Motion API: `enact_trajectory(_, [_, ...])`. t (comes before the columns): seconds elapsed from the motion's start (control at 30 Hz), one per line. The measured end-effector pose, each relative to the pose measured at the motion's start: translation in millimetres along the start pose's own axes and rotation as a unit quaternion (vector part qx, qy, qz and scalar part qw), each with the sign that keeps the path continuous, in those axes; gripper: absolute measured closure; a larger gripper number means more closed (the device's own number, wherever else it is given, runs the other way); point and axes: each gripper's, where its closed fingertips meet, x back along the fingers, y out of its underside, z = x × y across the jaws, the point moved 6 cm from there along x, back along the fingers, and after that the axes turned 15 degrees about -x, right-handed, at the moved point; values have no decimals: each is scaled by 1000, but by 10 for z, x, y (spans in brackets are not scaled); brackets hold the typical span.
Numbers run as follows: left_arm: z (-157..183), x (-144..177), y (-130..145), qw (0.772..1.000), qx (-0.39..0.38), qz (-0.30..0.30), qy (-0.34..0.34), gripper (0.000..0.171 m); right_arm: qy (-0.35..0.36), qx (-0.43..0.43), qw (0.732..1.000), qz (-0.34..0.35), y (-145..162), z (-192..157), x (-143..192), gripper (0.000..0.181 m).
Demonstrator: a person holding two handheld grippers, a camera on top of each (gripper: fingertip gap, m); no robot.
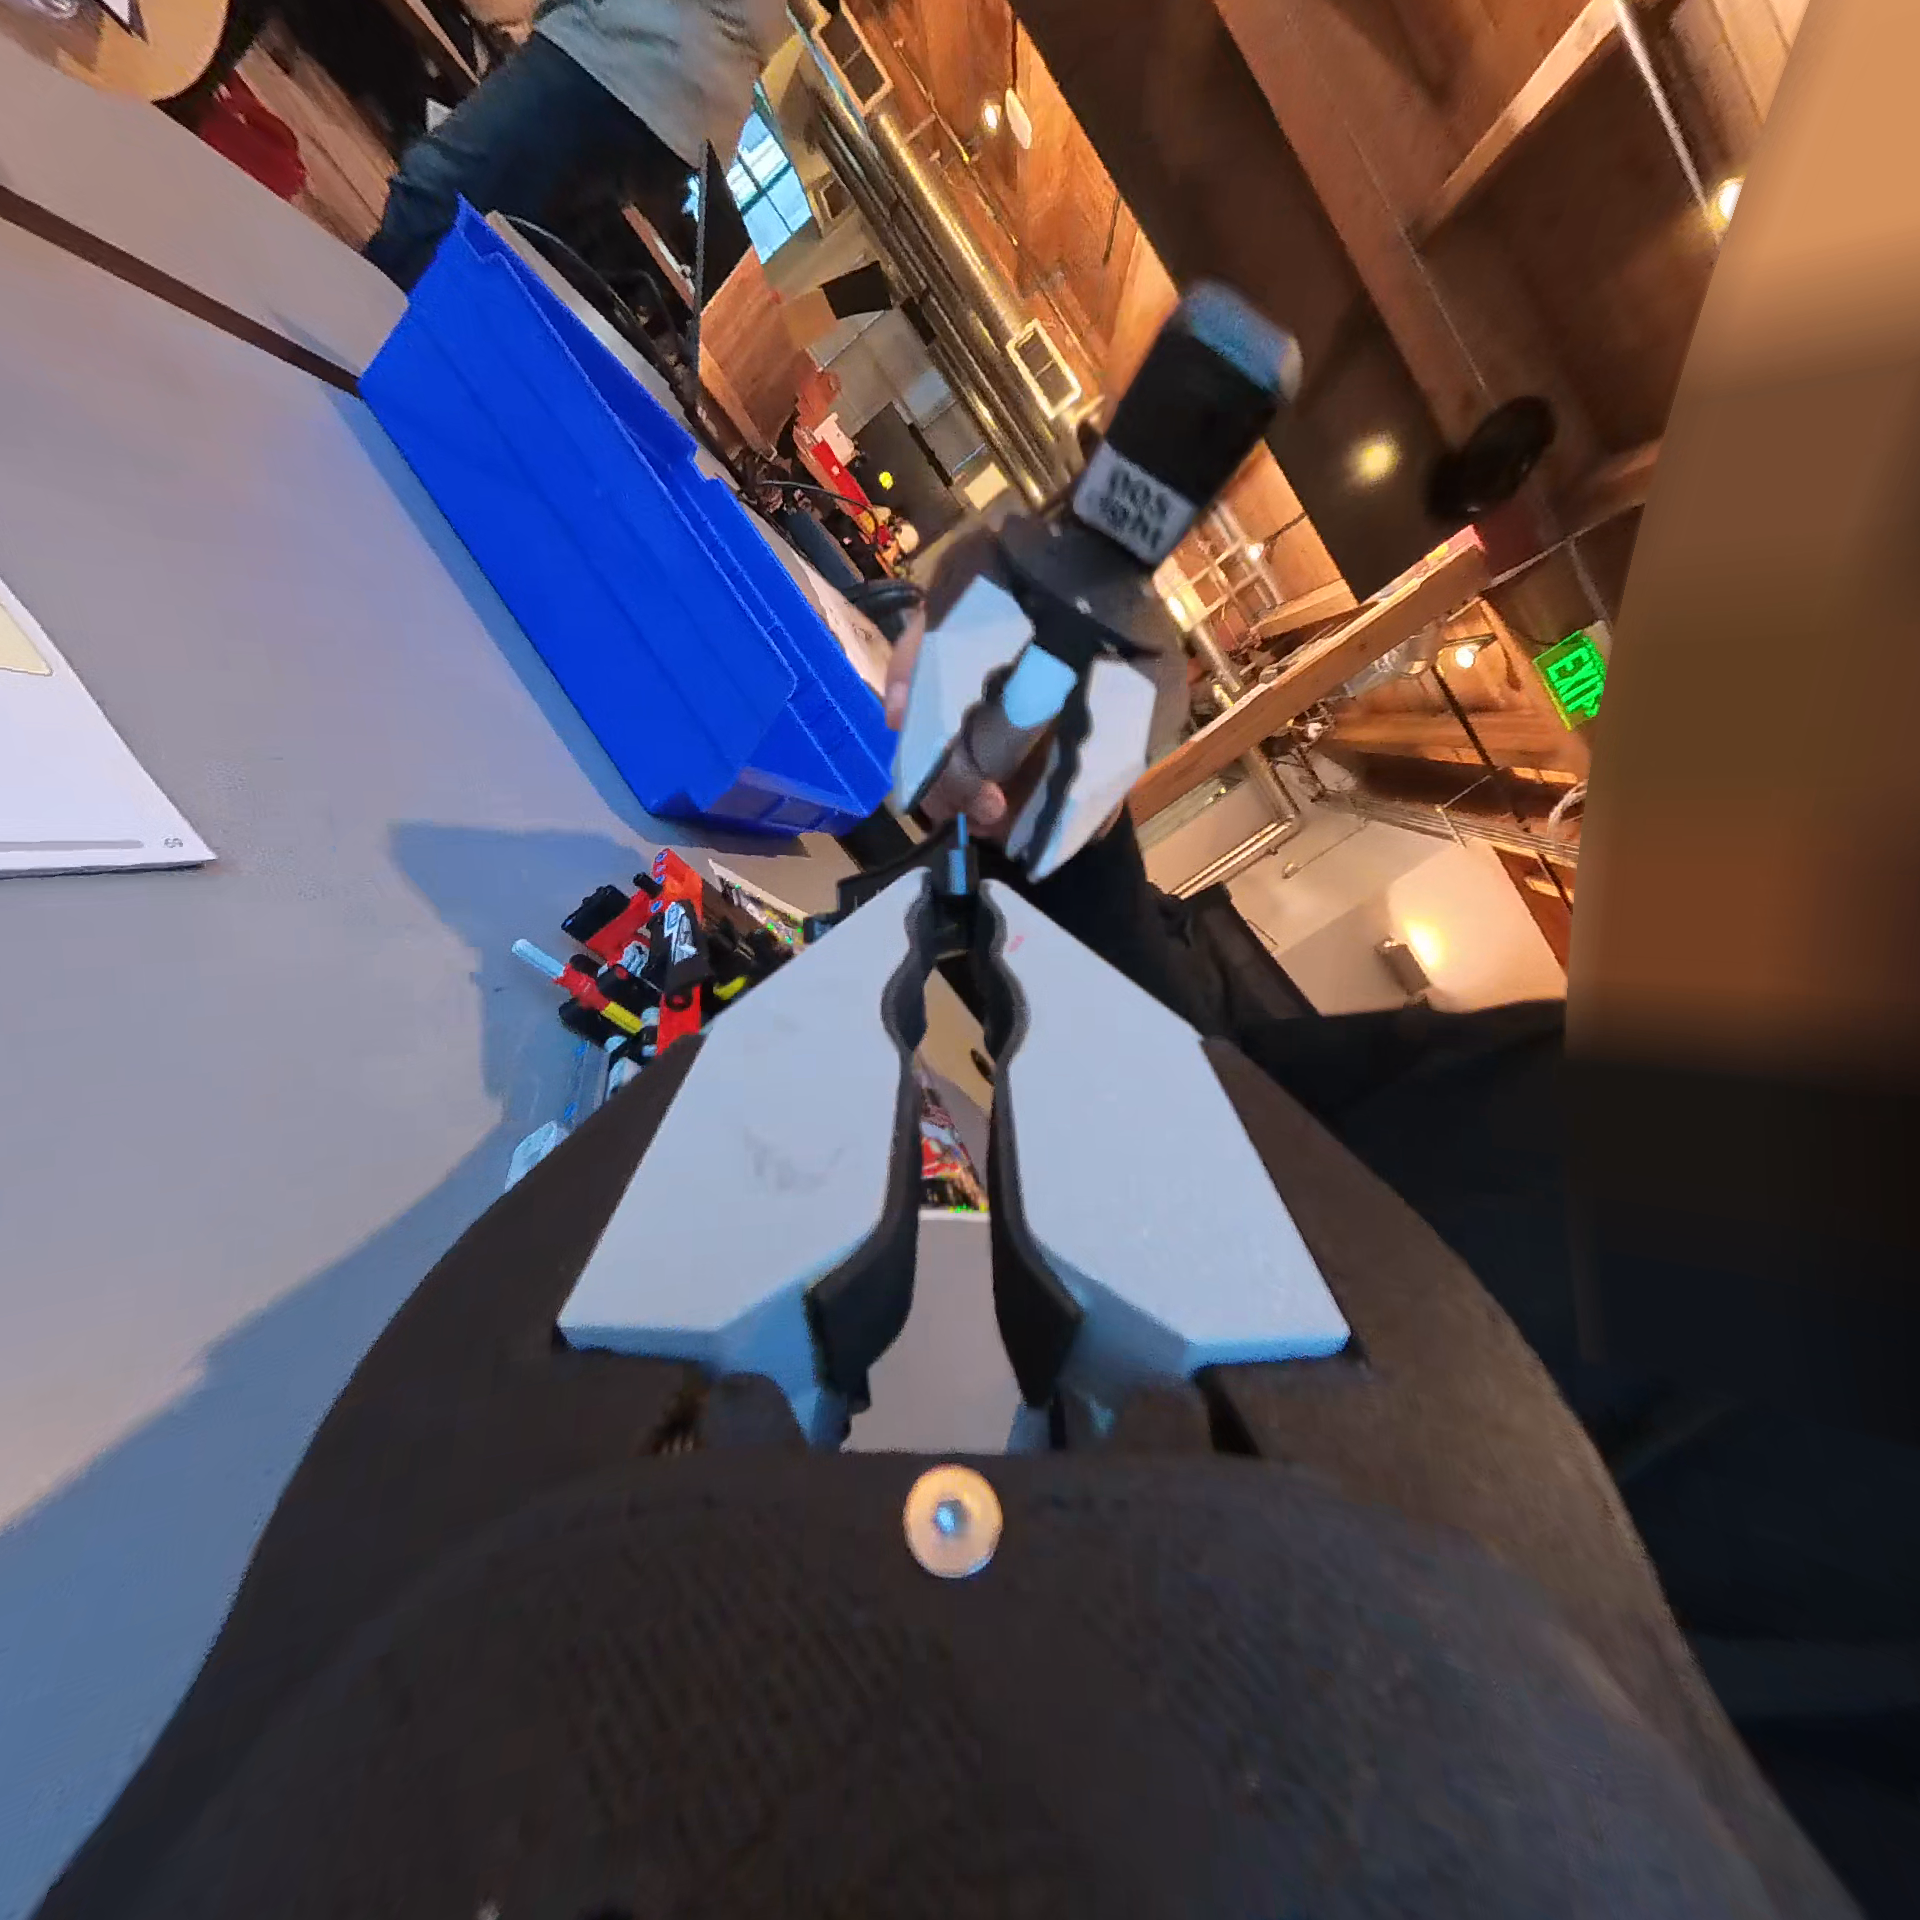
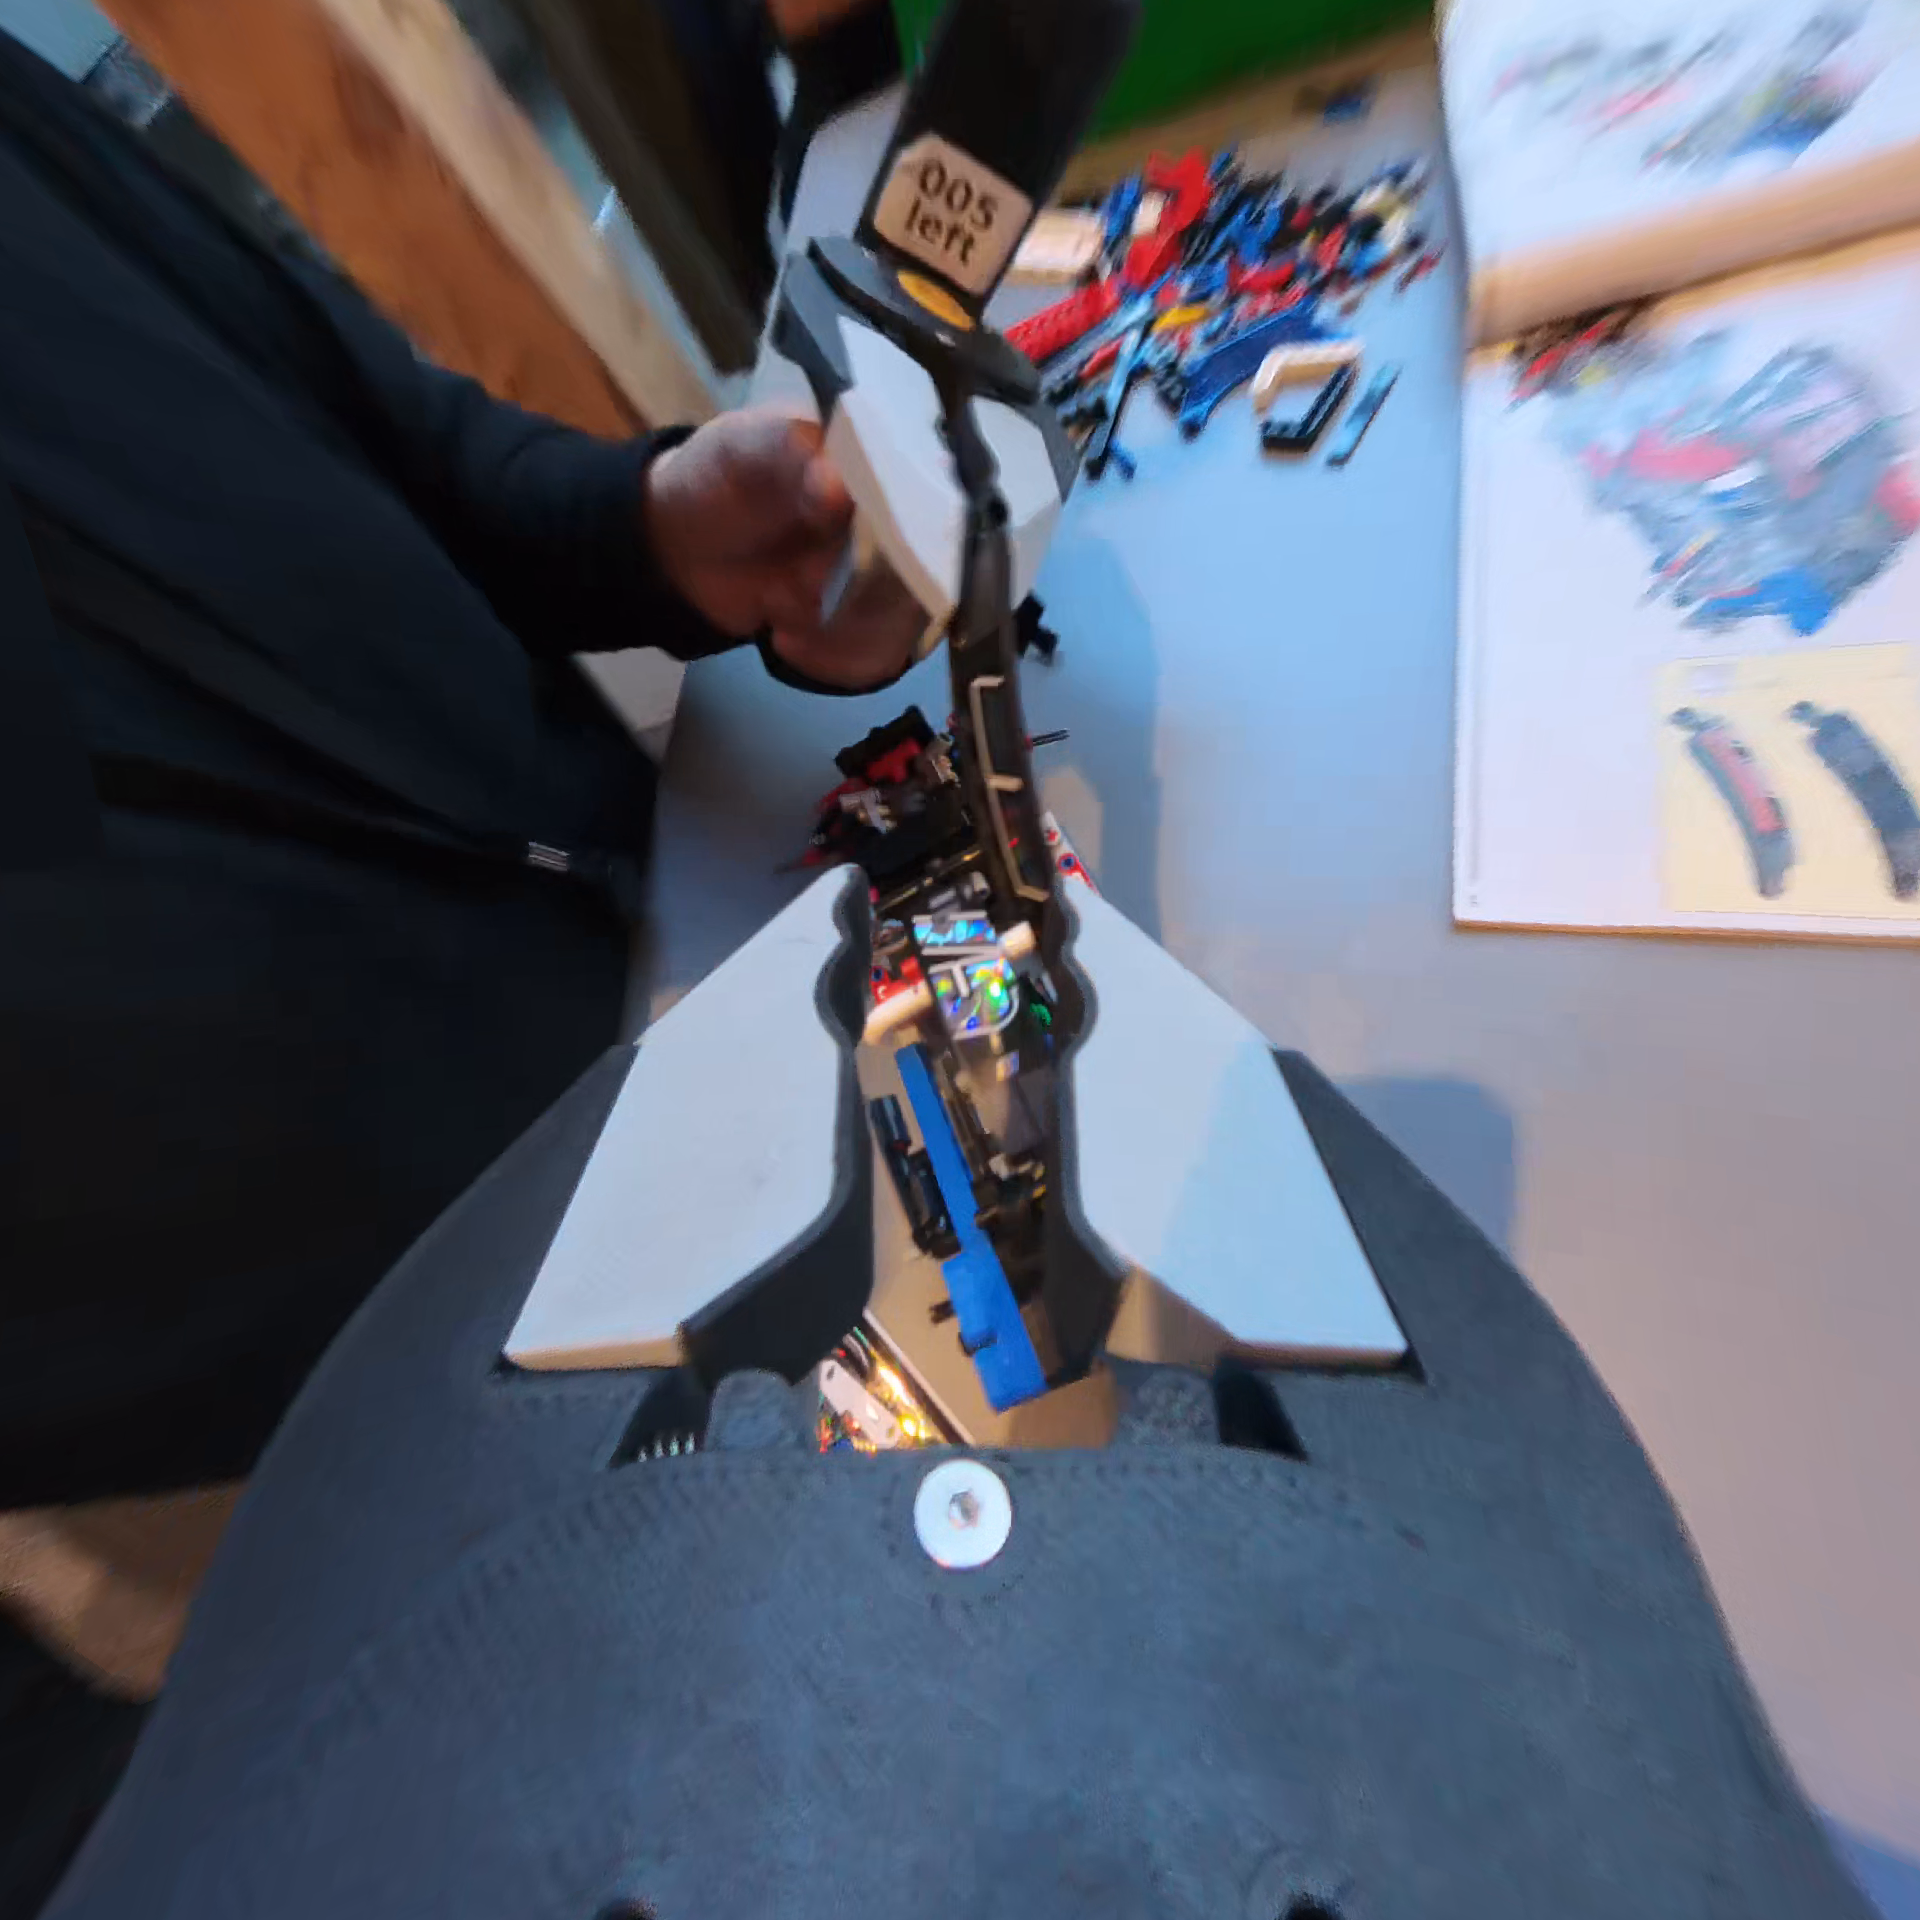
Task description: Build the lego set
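Observation:
My left gripper (image 1: 956, 896) is shut on a long, thin black Lego panel (image 1: 958, 871) that carries a blue pin. In the right wrist view the left gripper (image 2: 964, 608) holds this curved black panel (image 2: 1006, 790), which has pale bars, above the table. The panel reaches down between my right gripper's fingers. My right gripper (image 2: 961, 909) is open, and its left pad stands clear of the panel. It also shows open in the left wrist view (image 1: 977, 821). A red and black Lego build (image 1: 644, 966) lies on the grey table (image 1: 260, 623), and shows below the panel in the right wrist view (image 2: 888, 790).
A blue bin (image 1: 582, 520) stands on the table behind the build. An open instruction booklet (image 2: 1683, 623) lies to the right, with its corner in the left wrist view (image 1: 73, 769). A pile of loose bricks (image 2: 1226, 270) lies farther off. A hand (image 2: 748, 540) grips the left gripper's handle. Tip to tip, the grippers are about 6 centimetres apart.

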Motion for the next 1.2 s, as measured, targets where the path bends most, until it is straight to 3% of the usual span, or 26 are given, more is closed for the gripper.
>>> enact_trajectory(0.23, [141, -211, -14, 998, 41, 37, 18, 169, 158, 82, 975, 133, 222, -226, 124, 136])
enact_trajectory(0.47, [325, -263, 63, 996, 62, 54, 17, 169, 227, 147, 954, 132, 348, -347, -20, 136])
enact_trajectory(0.73, [454, -244, 170, 995, 78, 63, 13, 168, 268, 211, 932, 123, 372, -499, -141, 159])
enact_trajectory(1.2, [484, -193, 253, 994, 91, 64, 13, 169, 269, 208, 933, 120, 428, -573, -182, 159])
